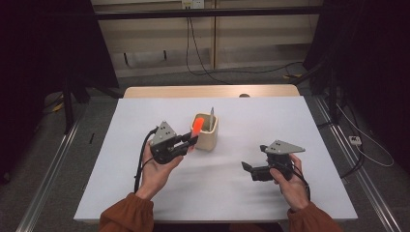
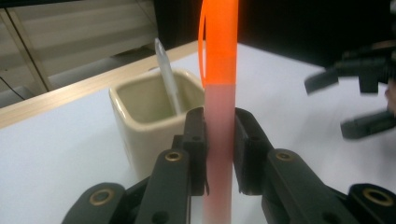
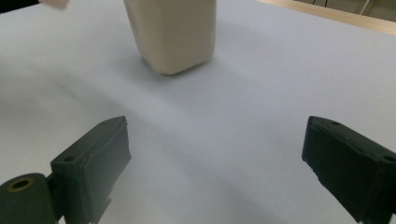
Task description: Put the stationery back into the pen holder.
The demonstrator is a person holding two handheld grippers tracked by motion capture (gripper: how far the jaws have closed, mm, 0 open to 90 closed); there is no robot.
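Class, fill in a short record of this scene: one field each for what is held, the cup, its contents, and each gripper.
Held item: orange marker, upright, beside the cup
Cup: cream square cup on the white table
Cup contents: grey pen, leaning
Left gripper: shut on the marker
Right gripper: open, nothing between its jaws

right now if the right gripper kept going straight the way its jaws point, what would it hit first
Probably the cream square cup: it sits ahead of the open right gripper, slightly left of centre, with bare white table between. The exact line is hard to judge, so it might pass just beside it.
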